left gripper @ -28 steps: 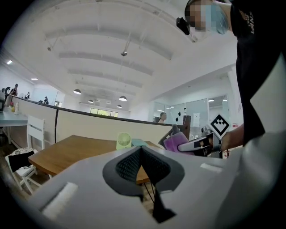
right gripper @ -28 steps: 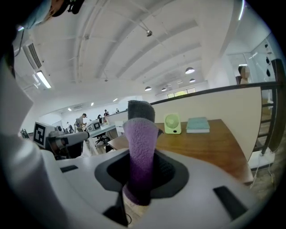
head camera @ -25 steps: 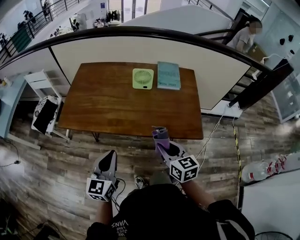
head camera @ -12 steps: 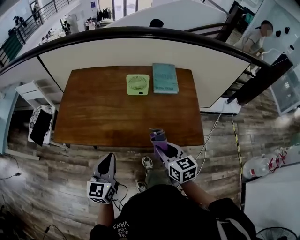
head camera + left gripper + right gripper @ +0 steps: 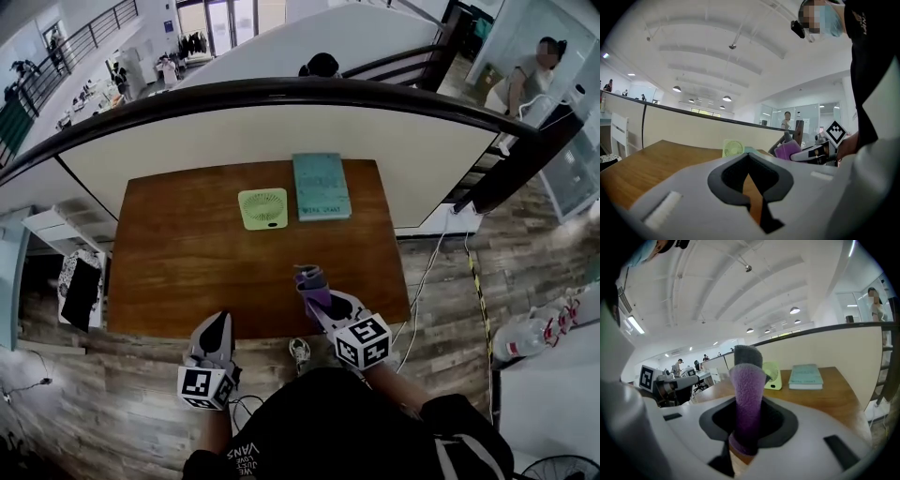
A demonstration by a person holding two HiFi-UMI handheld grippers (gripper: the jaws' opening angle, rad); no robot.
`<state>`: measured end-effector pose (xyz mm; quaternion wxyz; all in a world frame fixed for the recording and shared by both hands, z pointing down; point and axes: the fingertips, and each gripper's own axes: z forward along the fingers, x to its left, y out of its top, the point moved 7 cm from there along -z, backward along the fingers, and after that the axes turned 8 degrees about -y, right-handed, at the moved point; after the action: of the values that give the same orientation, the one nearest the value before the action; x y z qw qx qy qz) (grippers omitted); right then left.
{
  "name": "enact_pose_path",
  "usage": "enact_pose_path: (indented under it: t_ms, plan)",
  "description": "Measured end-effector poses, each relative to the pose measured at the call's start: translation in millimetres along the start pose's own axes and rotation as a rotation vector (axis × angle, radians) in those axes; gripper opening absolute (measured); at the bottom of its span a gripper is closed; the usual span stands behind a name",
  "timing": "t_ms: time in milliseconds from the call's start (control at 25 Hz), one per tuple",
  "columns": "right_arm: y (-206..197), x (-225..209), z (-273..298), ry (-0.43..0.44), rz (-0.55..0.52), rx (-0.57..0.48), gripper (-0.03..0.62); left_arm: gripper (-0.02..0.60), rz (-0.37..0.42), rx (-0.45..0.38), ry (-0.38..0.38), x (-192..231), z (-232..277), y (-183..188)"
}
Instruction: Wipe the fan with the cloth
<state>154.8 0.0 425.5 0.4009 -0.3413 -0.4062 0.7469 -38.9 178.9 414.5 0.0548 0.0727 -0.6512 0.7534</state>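
Note:
The pale green fan (image 5: 262, 208) lies flat near the far side of the brown table (image 5: 178, 262); it also shows small and distant in both gripper views, fan (image 5: 733, 148) and fan (image 5: 772, 376). My right gripper (image 5: 319, 298) is over the table's near edge, shut on a rolled purple cloth (image 5: 312, 280) with a grey tip, which stands up between the jaws as cloth (image 5: 746, 399). My left gripper (image 5: 217, 323) hangs at the near edge, left of the right one, shut and holding nothing; its jaws meet at the left gripper (image 5: 749, 155).
A teal book (image 5: 321, 186) lies right beside the fan. A curved black-topped partition (image 5: 281, 122) runs behind the table. A white chair (image 5: 52, 225) stands left of the table. Cables (image 5: 427, 272) trail on the wooden floor at right.
Both grippers have moved forward from over the floor to the table's near edge. The table, fan and book now sit closer in the head view. The cloth stays held.

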Motion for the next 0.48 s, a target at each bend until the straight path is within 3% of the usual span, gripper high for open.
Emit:
enact_pose_path:
  t_ms: [480]
  plan:
    - [34, -37, 74, 0.024, -0.017, 0.023, 0.103, 0.011, 0.034, 0.025, -0.012, 54, 71, 12]
